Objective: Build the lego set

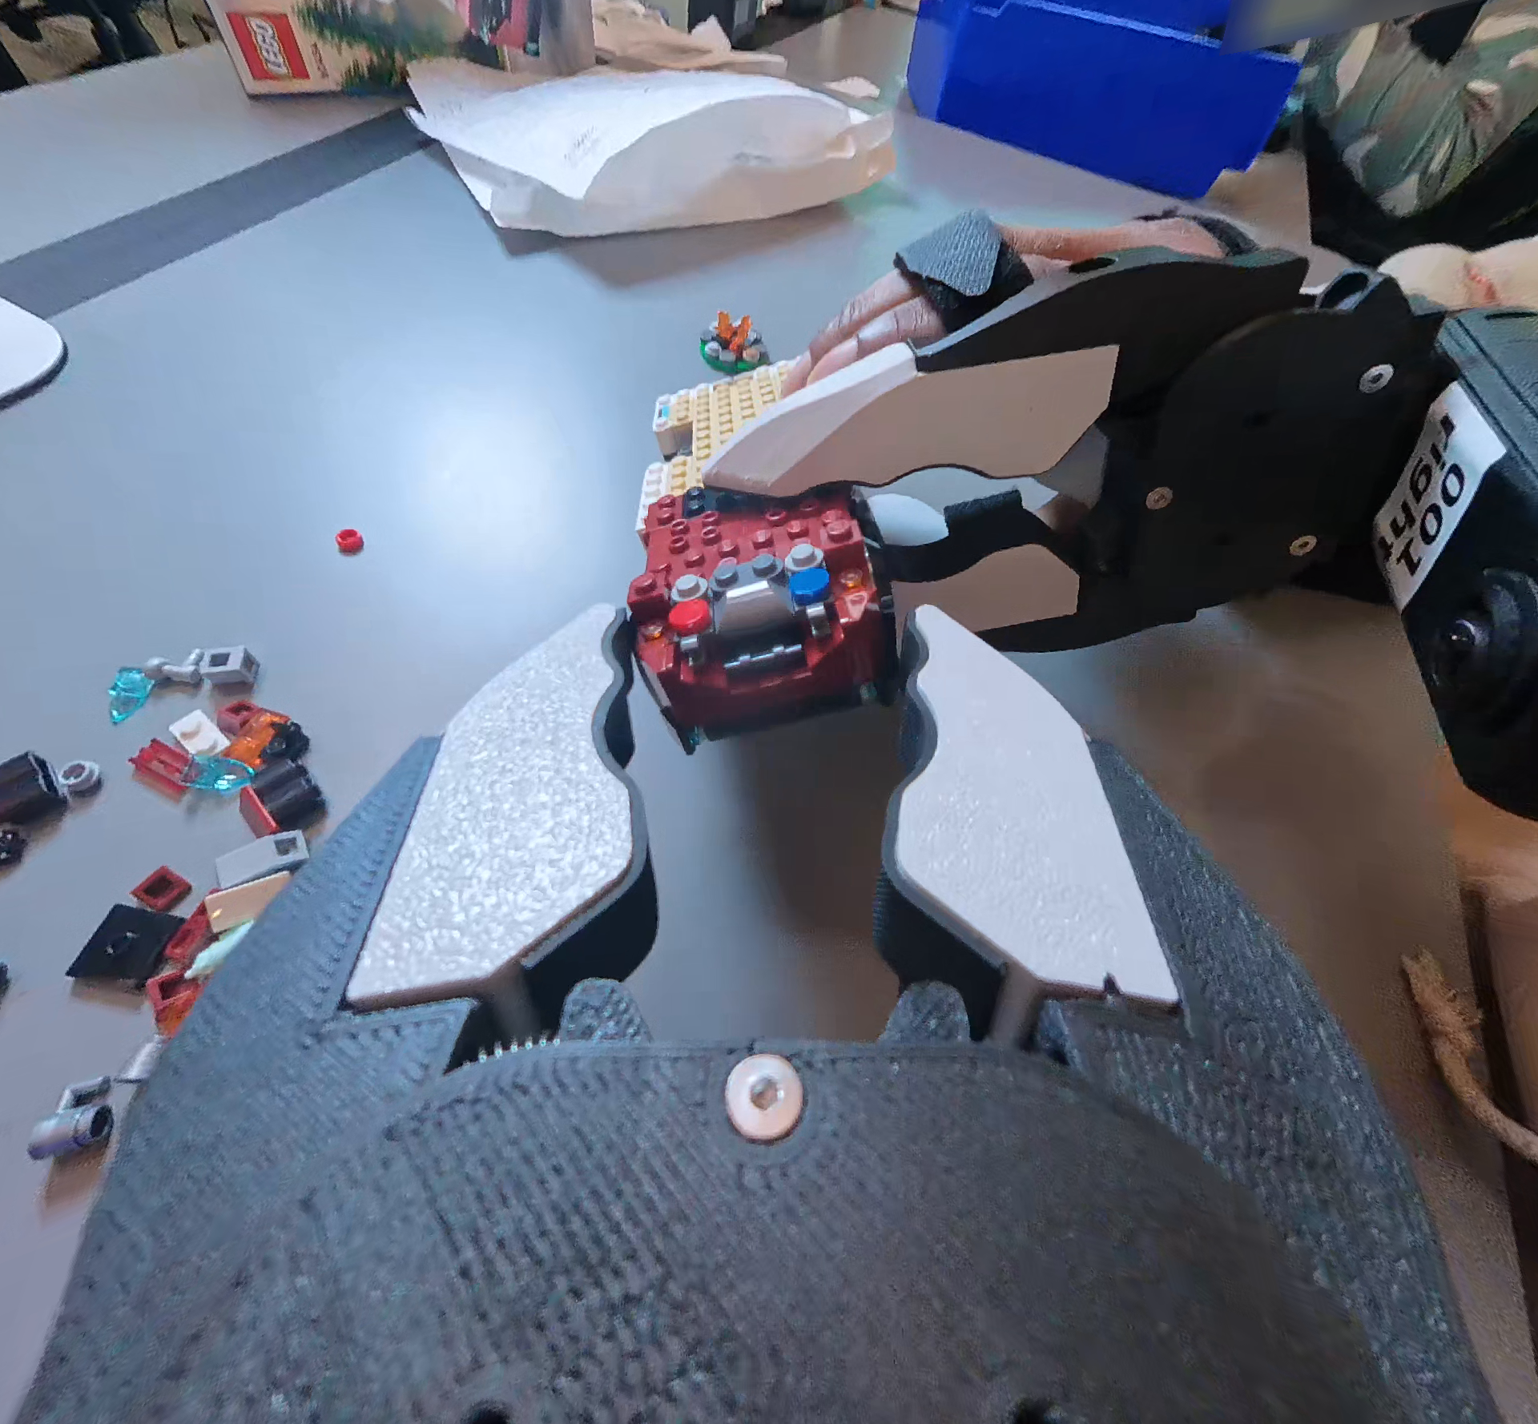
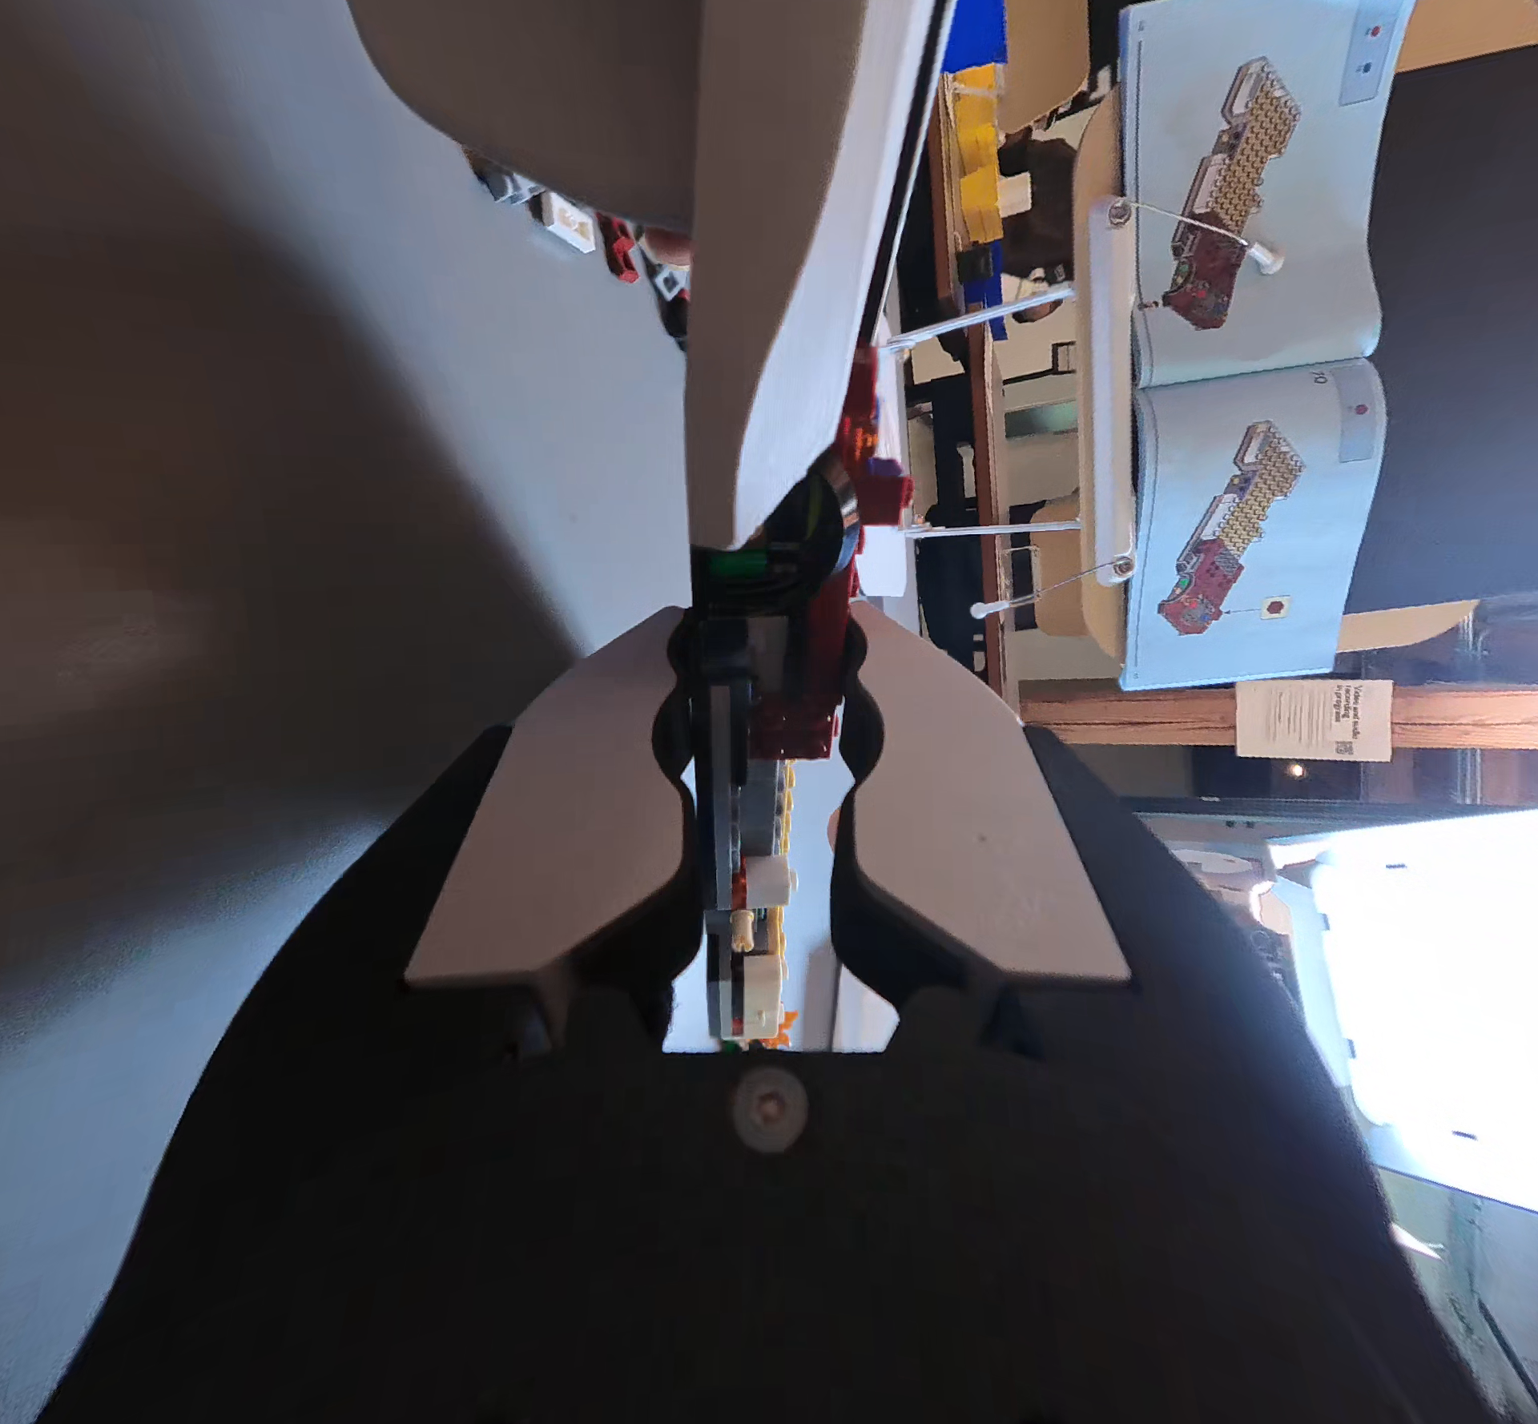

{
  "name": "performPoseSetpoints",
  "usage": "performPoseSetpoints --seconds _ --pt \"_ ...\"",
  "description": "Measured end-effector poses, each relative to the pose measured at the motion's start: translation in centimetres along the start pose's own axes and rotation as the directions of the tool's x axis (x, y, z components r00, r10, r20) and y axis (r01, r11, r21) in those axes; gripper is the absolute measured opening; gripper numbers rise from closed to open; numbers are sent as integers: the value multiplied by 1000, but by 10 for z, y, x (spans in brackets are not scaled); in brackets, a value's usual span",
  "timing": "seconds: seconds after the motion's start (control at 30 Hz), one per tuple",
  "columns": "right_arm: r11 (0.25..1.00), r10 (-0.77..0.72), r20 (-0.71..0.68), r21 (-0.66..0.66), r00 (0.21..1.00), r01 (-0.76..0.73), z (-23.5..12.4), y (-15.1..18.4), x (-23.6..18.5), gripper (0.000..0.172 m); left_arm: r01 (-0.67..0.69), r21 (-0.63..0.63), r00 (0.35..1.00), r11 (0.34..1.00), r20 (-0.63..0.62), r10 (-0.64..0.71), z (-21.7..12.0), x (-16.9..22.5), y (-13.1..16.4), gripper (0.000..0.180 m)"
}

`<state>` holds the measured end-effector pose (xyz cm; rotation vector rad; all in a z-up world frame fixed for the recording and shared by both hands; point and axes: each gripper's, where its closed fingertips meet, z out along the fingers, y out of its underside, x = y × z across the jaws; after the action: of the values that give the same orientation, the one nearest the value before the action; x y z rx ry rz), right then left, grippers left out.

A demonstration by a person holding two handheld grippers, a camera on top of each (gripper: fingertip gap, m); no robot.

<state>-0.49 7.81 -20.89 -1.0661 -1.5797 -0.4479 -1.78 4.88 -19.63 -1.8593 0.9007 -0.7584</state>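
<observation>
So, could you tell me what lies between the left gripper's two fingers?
In the left wrist view, the dark red end of the brick model sits between the fingers.

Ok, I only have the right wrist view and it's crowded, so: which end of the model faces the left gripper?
Observer: The model has its dark red end, topped with red and blue studs, between the left gripper's fingers.
Operator: Anything loose farther left?
Observer: One red stud lies alone on the table.
Operator: And beyond the model?
Observer: A white bag lies there.
</observation>
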Motion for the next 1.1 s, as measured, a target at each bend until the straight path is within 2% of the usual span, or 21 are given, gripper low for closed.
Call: performPoseSetpoints --seconds 0.2,0.3,0.43,0.63,0.8,0.9,1.03,1.1 --pt "999 -3 39 37 999 2 -2 -7 -11 34 -23 -80 999 997 -32 20 0 -4 17 61" --pt "994 39 119 95 992 -51 -7 -12 -17 41 -59 -123 998 991 -40 55 -3 -11 28 61" --pt "978 96 244 156 965 -136 -14 -7 -23 39 -120 -201 993 972 -15 119 -6 -21 41 59" --pt "957 255 339 44 906 -286 -12 29 -17 34 -188 -293 979 937 24 203 -3 -29 59 59" --pt "901 391 479 -24 786 -434 -22 39 -20 28 -195 -334 978 922 2 208 -6 -25 65 61" --pt "851 478 552 -98 683 -517 -31 47 -20 28 -202 -354 978 913 -23 208 -8 -22 68 66" --pt "812 560 594 -255 578 -525 -42 74 -28 28 -218 -374 975 901 -36 220 -12 -20 68 63" --pt "796 588 588 -300 555 -525 -40 83 -32 28 -232 -375 972 898 -66 224 -13 -14 68 54"
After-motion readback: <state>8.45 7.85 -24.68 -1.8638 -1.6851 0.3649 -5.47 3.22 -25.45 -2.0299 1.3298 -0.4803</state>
